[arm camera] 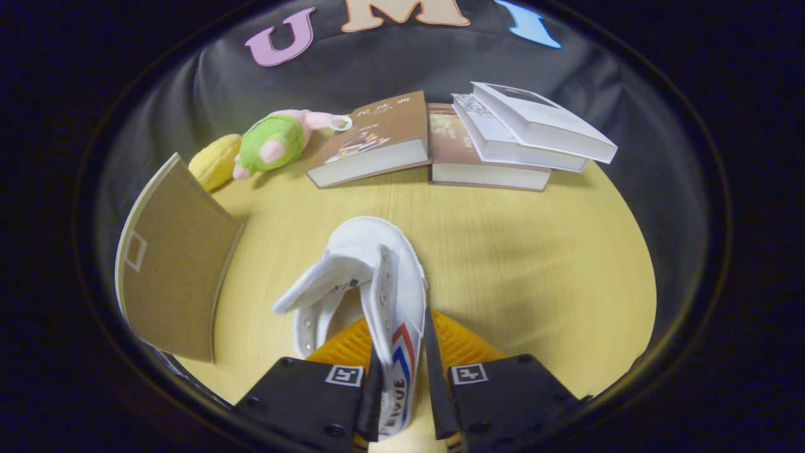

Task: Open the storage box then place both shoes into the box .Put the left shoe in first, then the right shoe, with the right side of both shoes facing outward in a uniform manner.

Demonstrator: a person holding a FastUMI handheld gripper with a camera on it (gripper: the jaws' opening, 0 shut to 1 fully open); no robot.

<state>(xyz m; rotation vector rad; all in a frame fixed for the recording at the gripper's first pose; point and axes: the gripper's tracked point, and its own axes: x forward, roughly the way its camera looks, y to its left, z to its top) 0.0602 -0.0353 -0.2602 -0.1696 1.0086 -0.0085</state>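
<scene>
A white canvas shoe (383, 277) with red and blue stripes on its side hangs above the yellow table (534, 264), toe pointing away from me. My gripper (402, 402) is shut on the shoe's side wall near the heel, both fingers (434, 371) pressing on the canvas. Its tongue flops out to the left. To the left of the fingers stands the storage box's brown cardboard lid (173, 264), raised upright. The box's inside is hidden behind the lid and below my view.
Along the back of the table lie a brown-covered book (377, 135), another brown book (478, 160) and two white books (534, 126) stacked on it. A green and pink plush toy (277, 141) and a yellow plush corn (214, 165) lie behind the lid.
</scene>
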